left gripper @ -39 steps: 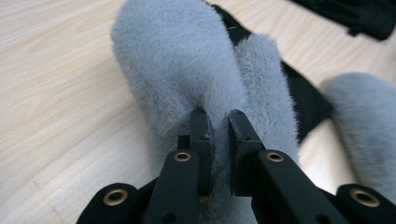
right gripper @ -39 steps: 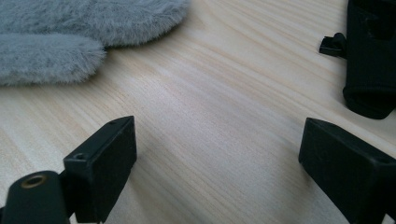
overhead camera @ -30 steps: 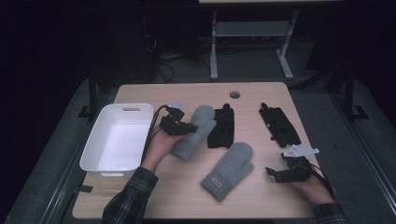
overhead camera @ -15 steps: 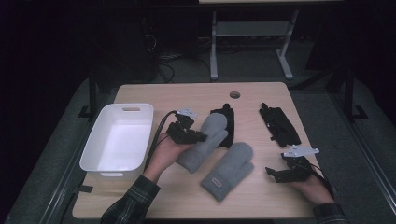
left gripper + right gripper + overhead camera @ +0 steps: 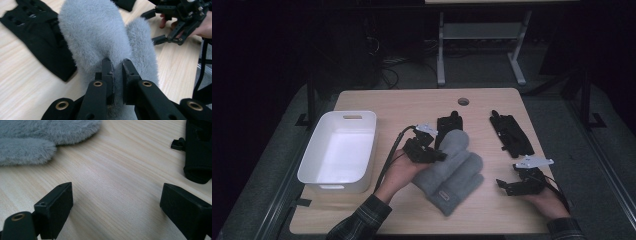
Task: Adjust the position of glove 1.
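Note:
My left gripper (image 5: 432, 152) is shut on the edge of a fluffy grey mitten (image 5: 453, 150); in the left gripper view its jaws pinch the fur (image 5: 95, 37). This mitten lies partly over a second grey mitten (image 5: 459, 187), which rests flat on the wooden table (image 5: 412, 102) and shows behind the held one (image 5: 143, 47). My right gripper (image 5: 504, 186) sits low at the table's near right, open, with bare wood between its jaws (image 5: 115, 202). It is apart from the mittens (image 5: 50, 132).
A white bin (image 5: 339, 150) stands at the left of the table. One black glove (image 5: 447, 125) lies just beyond the mittens, another black glove (image 5: 512, 132) at the right, beyond my right gripper. A round cable hole (image 5: 463, 101) is near the far edge.
My left gripper has carried the grey mitten rightward and toward the near edge, so it now overlaps the second mitten. The right gripper has stayed put and open.

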### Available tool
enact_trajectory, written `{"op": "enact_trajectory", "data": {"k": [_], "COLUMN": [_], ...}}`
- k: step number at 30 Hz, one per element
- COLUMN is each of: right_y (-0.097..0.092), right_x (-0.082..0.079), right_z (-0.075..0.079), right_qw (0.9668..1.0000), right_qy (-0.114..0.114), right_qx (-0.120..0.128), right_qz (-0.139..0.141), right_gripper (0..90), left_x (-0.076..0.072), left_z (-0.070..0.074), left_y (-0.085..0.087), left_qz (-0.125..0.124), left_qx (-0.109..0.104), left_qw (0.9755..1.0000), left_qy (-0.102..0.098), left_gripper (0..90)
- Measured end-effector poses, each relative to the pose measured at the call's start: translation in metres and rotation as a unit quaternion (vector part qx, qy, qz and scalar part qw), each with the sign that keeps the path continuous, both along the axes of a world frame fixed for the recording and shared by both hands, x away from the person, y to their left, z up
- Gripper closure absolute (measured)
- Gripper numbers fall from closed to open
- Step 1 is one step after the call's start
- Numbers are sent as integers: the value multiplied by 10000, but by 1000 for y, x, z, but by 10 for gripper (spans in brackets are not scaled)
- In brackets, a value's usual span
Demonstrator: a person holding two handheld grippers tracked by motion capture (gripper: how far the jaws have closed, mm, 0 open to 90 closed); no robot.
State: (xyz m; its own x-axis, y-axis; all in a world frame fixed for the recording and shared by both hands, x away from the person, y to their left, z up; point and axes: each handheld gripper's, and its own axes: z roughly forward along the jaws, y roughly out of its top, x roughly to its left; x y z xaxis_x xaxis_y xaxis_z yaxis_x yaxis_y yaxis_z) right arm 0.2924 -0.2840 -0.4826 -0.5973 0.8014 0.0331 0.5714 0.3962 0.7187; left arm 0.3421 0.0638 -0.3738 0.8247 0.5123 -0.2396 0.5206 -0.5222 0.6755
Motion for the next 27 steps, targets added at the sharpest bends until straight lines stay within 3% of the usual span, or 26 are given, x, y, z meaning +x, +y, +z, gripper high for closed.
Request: {"op": "enact_trajectory", "data": {"k": [11,15,25,27], "right_y": [0,0,0,0], "right_x": [0,0,0,0], "right_z": [0,0,0,0], "right_qw": [10000,10000,10000,10000], "right_qy": [4,5,8,8], "right_qx": [3,5,6,7], "right_qz": [1,2,0,1], "right_gripper": [110,110,110,110], "left_x": [-12,-12,-15,-14], "left_z": [-9,-16,-27,-30], "left_y": [-29,-38,-50,-51], "left_qz": [-112,-125,-238,-282], "left_qx": [159,331,426,541], "left_qw": [9998,9994,9987,9980], "left_qy": [68,54,171,155], "left_gripper": [823,823,823,823]}}
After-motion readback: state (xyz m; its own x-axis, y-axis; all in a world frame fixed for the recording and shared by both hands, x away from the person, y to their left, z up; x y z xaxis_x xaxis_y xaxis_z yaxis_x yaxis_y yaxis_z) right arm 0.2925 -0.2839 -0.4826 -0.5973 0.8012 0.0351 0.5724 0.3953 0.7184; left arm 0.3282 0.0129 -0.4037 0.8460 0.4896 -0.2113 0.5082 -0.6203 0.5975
